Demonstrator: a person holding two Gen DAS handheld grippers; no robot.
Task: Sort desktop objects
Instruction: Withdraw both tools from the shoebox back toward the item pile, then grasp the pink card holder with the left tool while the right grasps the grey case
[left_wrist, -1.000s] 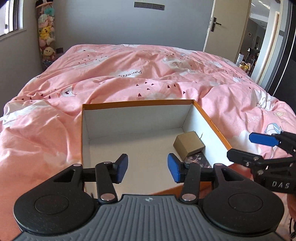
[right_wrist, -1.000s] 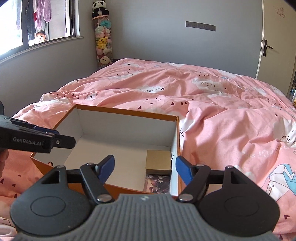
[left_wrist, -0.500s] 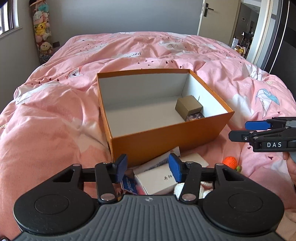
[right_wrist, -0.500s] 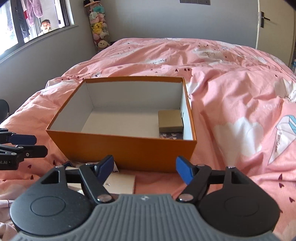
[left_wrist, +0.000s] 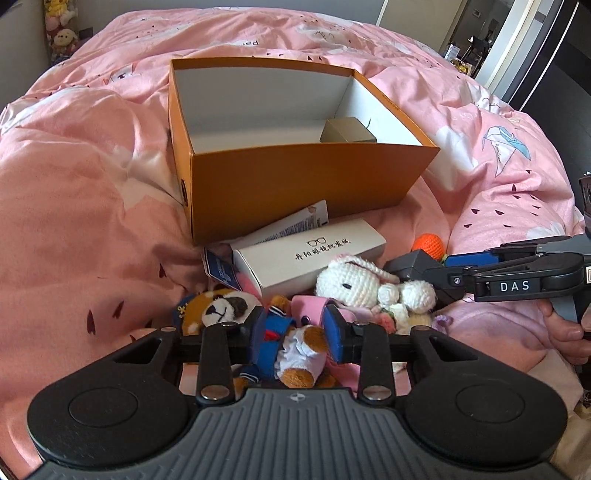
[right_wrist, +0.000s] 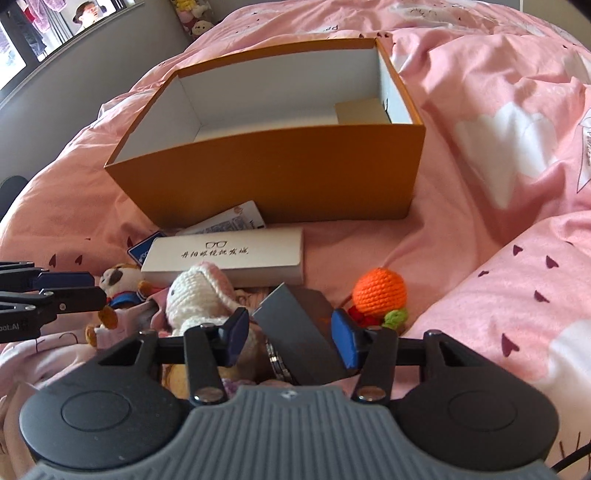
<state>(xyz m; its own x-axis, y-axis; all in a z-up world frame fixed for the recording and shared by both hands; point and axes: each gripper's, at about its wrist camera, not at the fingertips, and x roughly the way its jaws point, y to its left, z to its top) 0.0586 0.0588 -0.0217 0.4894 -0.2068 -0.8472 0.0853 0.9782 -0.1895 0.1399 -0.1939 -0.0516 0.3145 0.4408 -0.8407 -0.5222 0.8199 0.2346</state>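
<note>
Pink printed duvet (left_wrist: 92, 192) covers the whole bed; 1 orange cardboard box (left_wrist: 295, 184) sits open on it, white inside, with 1 small tan box (left_wrist: 347, 131) in its far right corner. Clutter lies in a heap just in front of the orange box: 1 long white glasses box (left_wrist: 310, 258) with a spectacles drawing on top, 1 printed white carton (left_wrist: 295, 225) half under it against the orange wall, 1 blue card (left_wrist: 219, 267) poking out at the left, 1 dark grey box (right_wrist: 299, 339) tilted on edge, 1 orange crochet ball (right_wrist: 380, 291) with red and green bits at its base, 1 white crochet bunny (left_wrist: 354, 280), 1 brown plush dog (left_wrist: 284, 343) in blue sailor clothes.

2 grippers in view. Left gripper (left_wrist: 295, 334): jaws have just been closing, blue pads either side of the plush dog's body, look to be touching it; firm squeeze not certain. Right gripper (right_wrist: 291, 338): jaws have just been closing too, spread around the dark grey box, left pad not touching it, gap visible, right pad near its edge. Bunny lies just left of the right gripper, touching the grey box. 1 hand (left_wrist: 569, 328) shows at the right edge of the left wrist view, on the right gripper's handle. Stuffed toys stacked in the far corner of the room, too small to count.
</note>
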